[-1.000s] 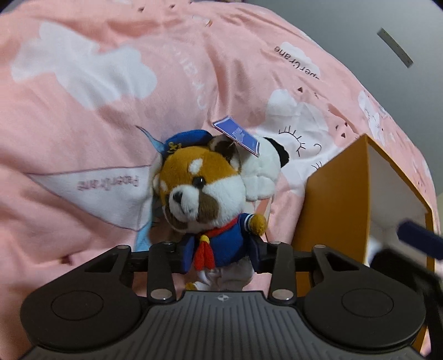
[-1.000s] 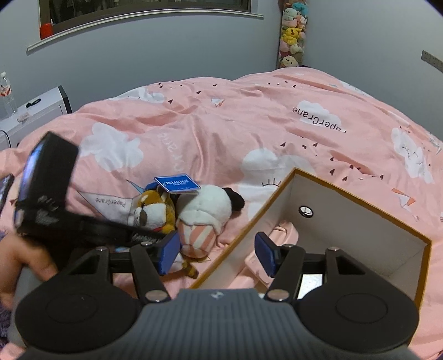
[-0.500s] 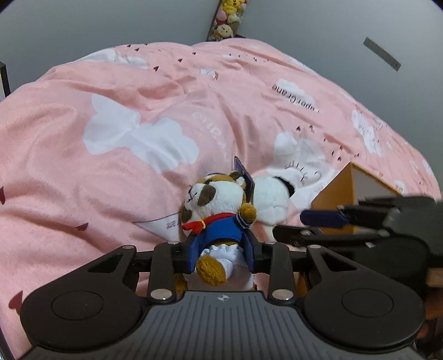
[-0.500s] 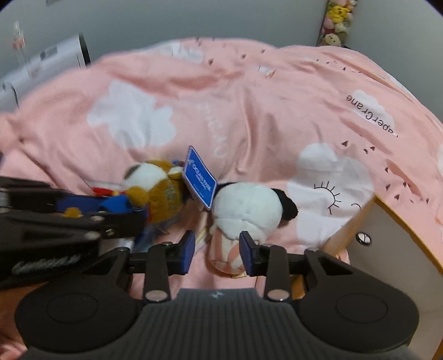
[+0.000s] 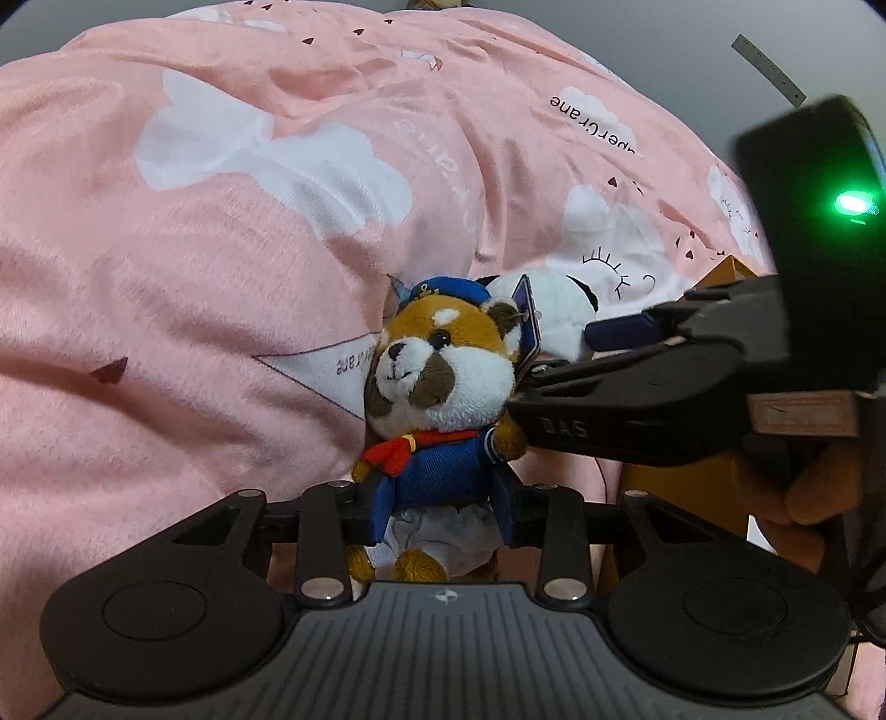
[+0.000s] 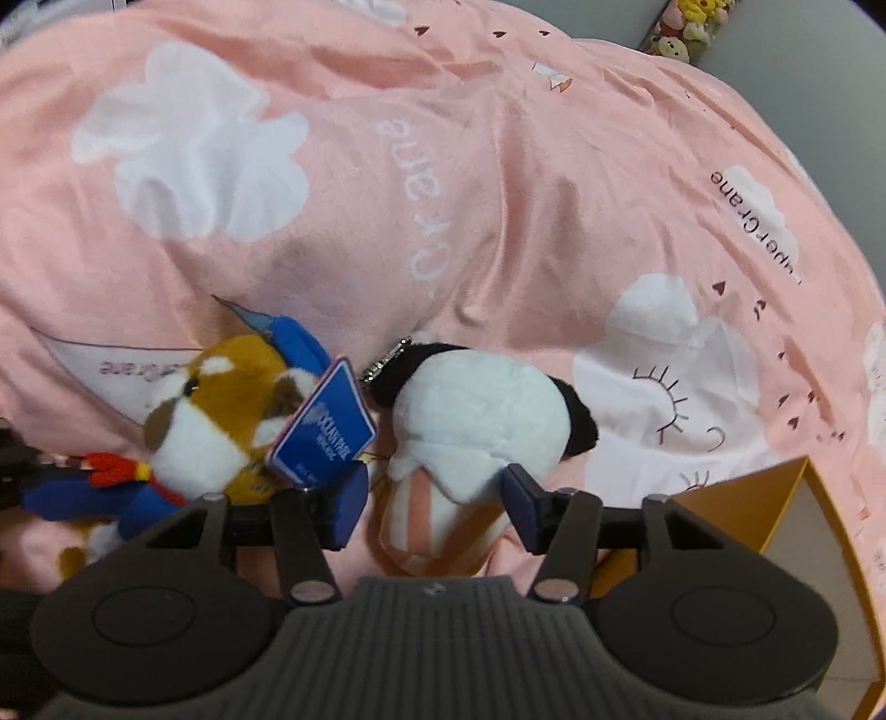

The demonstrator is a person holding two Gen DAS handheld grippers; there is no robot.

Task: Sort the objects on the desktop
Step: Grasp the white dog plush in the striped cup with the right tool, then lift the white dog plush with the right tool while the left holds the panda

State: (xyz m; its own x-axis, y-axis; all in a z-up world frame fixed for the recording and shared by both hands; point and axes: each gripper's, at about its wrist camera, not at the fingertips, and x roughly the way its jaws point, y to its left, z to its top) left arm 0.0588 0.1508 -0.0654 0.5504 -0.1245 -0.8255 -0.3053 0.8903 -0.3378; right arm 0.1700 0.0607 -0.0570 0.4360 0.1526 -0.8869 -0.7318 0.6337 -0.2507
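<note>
A red panda plush [image 5: 437,382] in a blue sailor suit with a blue hang tag [image 6: 324,429] is held upright in my left gripper [image 5: 440,509], shut on its body. It also shows in the right wrist view [image 6: 210,421]. A white and black panda plush [image 6: 470,421] lies on the pink duvet next to it. My right gripper [image 6: 437,507] is open with its blue pads on either side of the panda plush's lower end. The right gripper also shows in the left wrist view [image 5: 626,354], reaching in from the right.
An orange box [image 6: 775,509] with a white inside stands at the right, close to the panda plush. The pink cloud-print duvet [image 6: 443,194] covers the bed. Plush toys [image 6: 686,27] hang in the far corner.
The right gripper has moved down over the panda plush and now straddles it. The left gripper has kept hold of the red panda plush, which now stands upright, facing the camera.
</note>
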